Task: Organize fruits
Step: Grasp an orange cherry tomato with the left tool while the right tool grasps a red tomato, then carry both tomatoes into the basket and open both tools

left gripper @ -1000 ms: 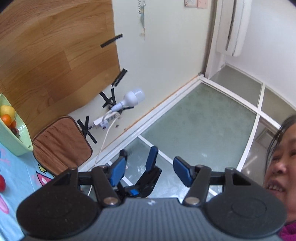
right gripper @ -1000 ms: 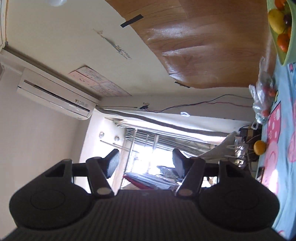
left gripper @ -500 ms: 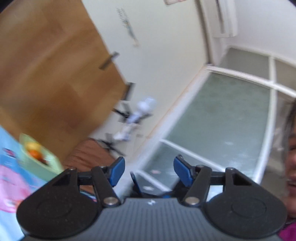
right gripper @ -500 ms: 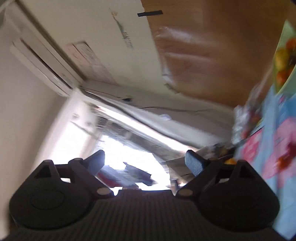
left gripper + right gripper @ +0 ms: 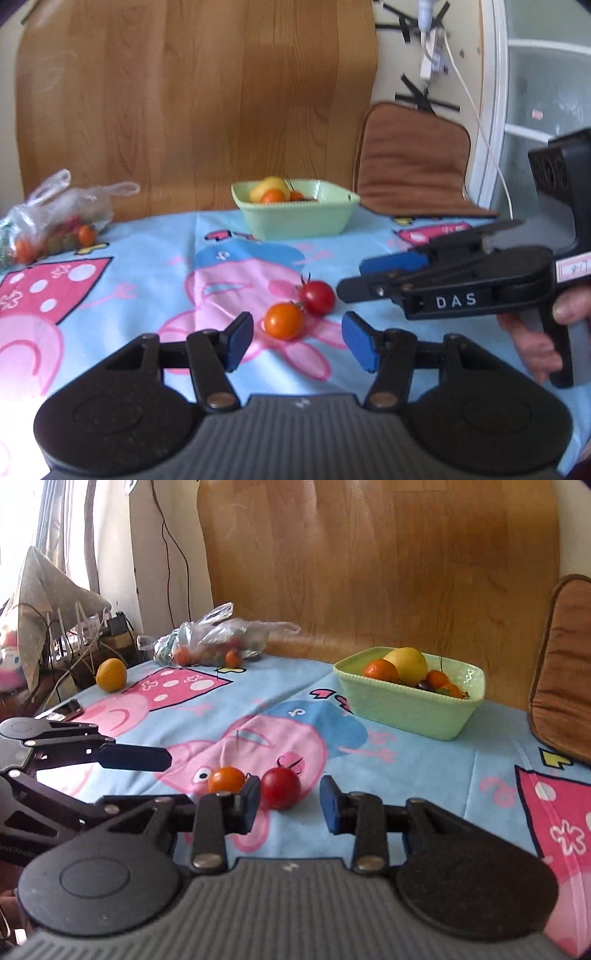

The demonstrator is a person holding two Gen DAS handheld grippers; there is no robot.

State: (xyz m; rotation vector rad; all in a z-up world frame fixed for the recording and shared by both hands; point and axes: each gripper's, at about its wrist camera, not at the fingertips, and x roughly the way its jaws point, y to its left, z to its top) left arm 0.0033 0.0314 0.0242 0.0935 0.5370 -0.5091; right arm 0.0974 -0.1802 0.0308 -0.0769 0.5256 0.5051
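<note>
Daylit, soft-focus fisheye views with bowed edges: window [image 5: 22,524] blown out far left, white glare patch near left on cloth [image 5: 22,384], faint shadows beneath tomatoes [image 5: 280,788].

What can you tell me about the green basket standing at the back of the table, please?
The green basket is a pale mint, squarish tub with flared, ribbed walls that look like plastic. It stands upright at the far side of the cartoon-print tablecloth, close to the wooden panel behind it. Inside lie a yellow fruit, several orange fruits and something dark, heaped toward one side. Neither gripper touches it; a brown cushion stands beside it.
</note>
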